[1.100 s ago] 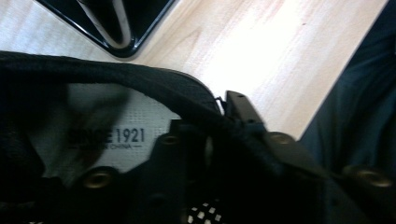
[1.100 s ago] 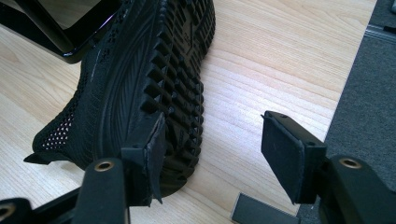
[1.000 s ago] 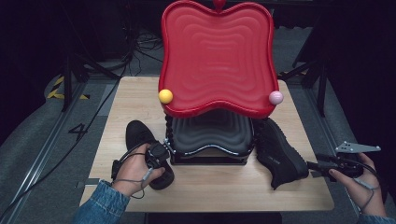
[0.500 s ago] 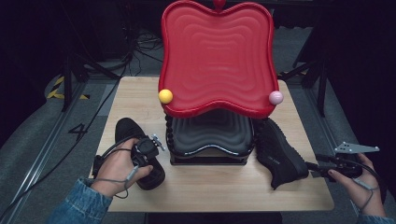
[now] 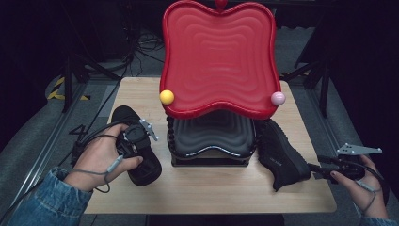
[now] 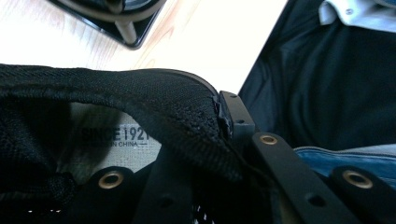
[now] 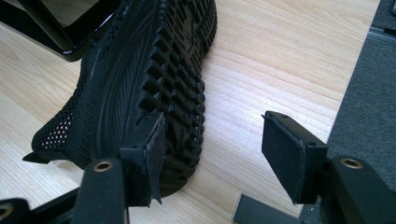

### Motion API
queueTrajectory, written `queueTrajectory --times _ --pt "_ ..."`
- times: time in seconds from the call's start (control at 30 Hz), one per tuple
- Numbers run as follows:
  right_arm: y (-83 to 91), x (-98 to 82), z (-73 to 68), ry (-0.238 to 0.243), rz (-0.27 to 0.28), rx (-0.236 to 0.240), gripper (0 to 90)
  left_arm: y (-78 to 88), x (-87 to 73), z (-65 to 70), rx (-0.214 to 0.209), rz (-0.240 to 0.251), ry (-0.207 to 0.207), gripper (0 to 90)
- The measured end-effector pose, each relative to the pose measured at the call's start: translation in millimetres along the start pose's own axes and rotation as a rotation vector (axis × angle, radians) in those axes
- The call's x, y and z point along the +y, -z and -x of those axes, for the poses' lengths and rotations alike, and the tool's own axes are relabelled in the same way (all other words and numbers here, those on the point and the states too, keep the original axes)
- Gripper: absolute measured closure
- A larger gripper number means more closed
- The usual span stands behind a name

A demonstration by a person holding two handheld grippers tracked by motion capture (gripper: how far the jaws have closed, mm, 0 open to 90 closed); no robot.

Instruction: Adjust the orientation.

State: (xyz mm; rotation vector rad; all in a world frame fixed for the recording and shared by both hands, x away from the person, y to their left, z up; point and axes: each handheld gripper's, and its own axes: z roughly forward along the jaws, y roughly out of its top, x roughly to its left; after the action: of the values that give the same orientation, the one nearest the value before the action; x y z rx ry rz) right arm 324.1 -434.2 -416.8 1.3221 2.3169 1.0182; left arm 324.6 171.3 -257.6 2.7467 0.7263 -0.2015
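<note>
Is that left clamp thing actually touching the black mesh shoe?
Touching. In the left gripper view, the left gripper's fingers pinch the black mesh shoe's collar between them, no gap.

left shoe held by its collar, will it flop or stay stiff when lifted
The left gripper pinches only the knit collar of the left shoe, so that fabric probably buckles somewhat. The moulded sole likely keeps the body in shape. It looks light, though the toe may sag downward.

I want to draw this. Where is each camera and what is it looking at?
High view: above the table, looking forward and down; both hands and forearms come in below.
Left gripper view: on the left tongs, looking into the left shoe; black jaws pinch its collar.
Right gripper view: on the right tongs, facing the right shoe; jaws apart.
Shared: both shoes also show from above.
</note>
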Motion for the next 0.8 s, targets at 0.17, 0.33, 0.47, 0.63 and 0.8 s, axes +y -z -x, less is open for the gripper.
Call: queueTrajectory --times 0.17,0.33,0.47,0.63,0.8 --pt "-0.9 -0.7 0.2 -0.004 -0.001 -0.001 40.5 17.7 4.0 6.5 0.008 -0.004 -0.025 84.5" --pt "-3.1 -2.0 1.3 -0.002 -0.005 -0.001 40.3 33.7 6.1 10.0 0.001 0.013 -0.051 84.6" --pt "-3.3 -2.2 1.3 -0.004 -0.006 -0.002 40.3 45.4 8.7 14.6 0.028 0.013 -0.060 84.5" --pt "-3.3 -2.3 1.5 -0.004 -0.006 -0.002 40.2 65.3 14.3 23.5 0.076 -0.012 -0.097 84.4" --pt "-4.1 -3.0 1.7 -0.010 -0.010 -0.002 40.1 85.4 17.0 29.8 0.098 0.016 -0.109 84.4"
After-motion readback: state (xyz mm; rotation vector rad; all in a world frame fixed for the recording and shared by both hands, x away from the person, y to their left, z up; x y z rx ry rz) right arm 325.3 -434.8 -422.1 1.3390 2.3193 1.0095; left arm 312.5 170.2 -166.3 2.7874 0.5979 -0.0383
